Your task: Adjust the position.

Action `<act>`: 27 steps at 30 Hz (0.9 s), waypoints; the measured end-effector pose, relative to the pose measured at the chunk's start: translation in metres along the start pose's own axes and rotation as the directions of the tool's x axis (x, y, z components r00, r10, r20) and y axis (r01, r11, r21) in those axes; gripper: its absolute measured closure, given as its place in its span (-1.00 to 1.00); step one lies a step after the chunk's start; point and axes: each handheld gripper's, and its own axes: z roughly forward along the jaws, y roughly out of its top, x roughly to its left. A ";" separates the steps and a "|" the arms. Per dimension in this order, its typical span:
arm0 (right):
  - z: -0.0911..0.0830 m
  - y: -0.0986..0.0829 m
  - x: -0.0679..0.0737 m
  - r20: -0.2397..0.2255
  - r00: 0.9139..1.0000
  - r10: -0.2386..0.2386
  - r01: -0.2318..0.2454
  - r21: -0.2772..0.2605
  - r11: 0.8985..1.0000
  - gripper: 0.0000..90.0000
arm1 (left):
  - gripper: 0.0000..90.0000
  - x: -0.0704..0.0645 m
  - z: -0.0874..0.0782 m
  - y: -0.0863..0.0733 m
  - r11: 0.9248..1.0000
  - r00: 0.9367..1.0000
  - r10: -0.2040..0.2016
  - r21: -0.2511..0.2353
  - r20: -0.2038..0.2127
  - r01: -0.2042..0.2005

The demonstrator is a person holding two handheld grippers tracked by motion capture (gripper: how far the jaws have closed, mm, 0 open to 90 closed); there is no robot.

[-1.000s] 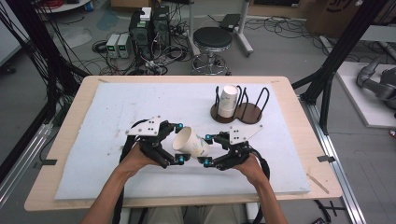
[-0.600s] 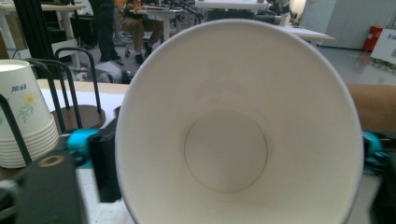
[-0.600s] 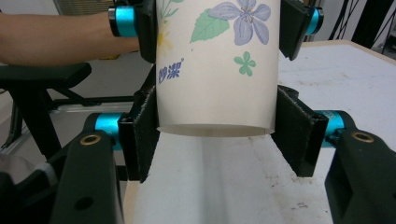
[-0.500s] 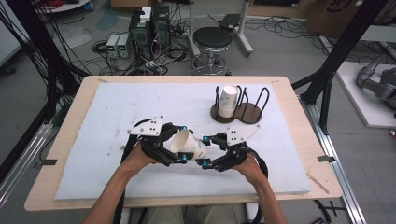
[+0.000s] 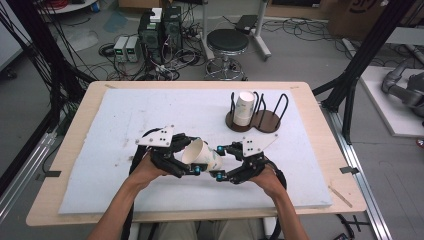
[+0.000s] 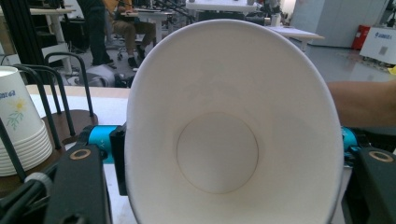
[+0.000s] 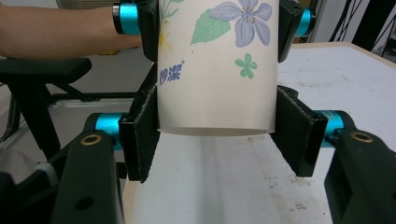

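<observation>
A white paper cup [image 5: 202, 155] with a blue flower print lies on its side in the air between my two grippers, above the mat's front middle. My left gripper [image 5: 192, 156] is shut on it near the rim; the left gripper view looks straight into the squeezed, oval mouth of the cup [image 6: 229, 140]. My right gripper [image 5: 219, 161] is shut on the base end, with its black pads [image 7: 142, 135] pressed on both sides of the cup [image 7: 217, 70]. A stack of cups [image 5: 244, 107] stands upside down in a black wire holder [image 5: 267, 122].
A white foam mat [image 5: 125, 115] covers the wooden table [image 5: 320, 140]. The holder's second ring stands empty at the back right. Beyond the far edge are a stool [image 5: 227, 42], computer boxes and cables on the floor. The stack of cups [image 6: 21, 126] appears at the left of the left gripper view.
The right gripper moved left to the cup held by the left gripper and closed its jaws on the base end. Cup and left gripper shifted slightly right.
</observation>
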 end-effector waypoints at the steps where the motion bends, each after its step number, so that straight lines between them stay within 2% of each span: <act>1: 0.000 0.000 0.000 -0.002 1.000 -0.001 0.001 0.002 1.000 -0.16 | -0.29 0.000 0.000 0.000 1.000 1.000 0.000 -0.001 0.001 0.000; 4: 0.000 0.000 0.000 -0.002 1.000 -0.004 0.004 0.002 1.000 -0.16 | -0.27 0.000 0.000 0.000 1.000 1.000 -0.003 -0.004 0.010 0.003; 8: 0.000 0.001 0.001 0.010 1.000 -0.007 0.007 0.001 1.000 -0.19 | -0.23 -0.001 0.000 0.000 1.000 1.000 0.014 -0.003 -0.001 -0.014; 11: 0.001 0.003 0.001 0.022 1.000 0.002 -0.002 0.002 1.000 -0.34 | -0.20 -0.002 0.000 0.001 1.000 1.000 0.021 -0.007 -0.001 -0.021; 18: 0.001 0.004 0.002 0.027 1.000 0.004 -0.004 0.005 1.000 -0.41 | -0.20 -0.002 -0.003 0.001 1.000 1.000 0.018 -0.002 -0.015 -0.018; 23: -0.002 0.003 0.004 0.073 0.997 0.019 -0.021 0.024 0.999 -0.52 | -0.21 0.000 -0.008 0.004 1.000 0.998 0.020 0.022 -0.056 -0.019; 26: -0.005 0.002 0.005 0.126 0.992 0.028 -0.033 0.031 0.999 -0.52 | -0.21 0.003 -0.011 0.007 0.997 0.995 0.017 0.081 -0.097 -0.009; 27: -0.008 0.000 0.005 0.159 0.987 0.037 -0.043 0.039 0.998 -0.52 | -0.21 0.005 -0.012 0.008 0.995 0.994 0.021 0.102 -0.109 -0.009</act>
